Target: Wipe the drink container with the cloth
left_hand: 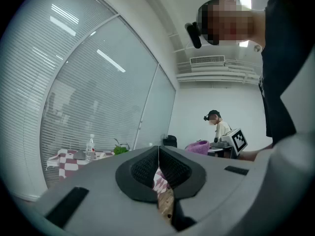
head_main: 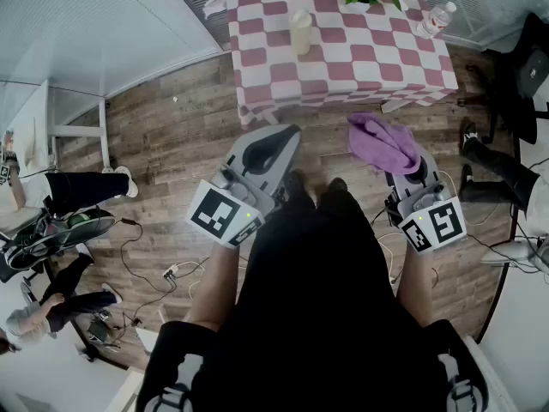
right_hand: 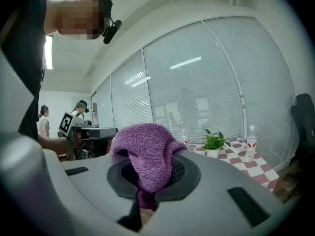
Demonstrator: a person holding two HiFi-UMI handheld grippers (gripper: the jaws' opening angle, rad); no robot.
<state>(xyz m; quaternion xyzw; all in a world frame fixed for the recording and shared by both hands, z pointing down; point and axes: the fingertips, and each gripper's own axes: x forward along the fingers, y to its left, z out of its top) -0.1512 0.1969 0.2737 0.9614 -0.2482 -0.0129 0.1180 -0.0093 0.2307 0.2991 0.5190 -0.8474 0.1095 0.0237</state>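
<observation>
Head view: I see the drink container point(head_main: 300, 31) upright on the checkered counter point(head_main: 360, 58), well apart from both tools | Left gripper view: left hand-held gripper point(left_hand: 158, 167) clenched, nothing in it | Right gripper view: right hand-held gripper point(right_hand: 147, 177) grasping the purple cloth point(right_hand: 145, 149) | Next: I'd close in, unclench the left to steady the container, then wipe.
</observation>
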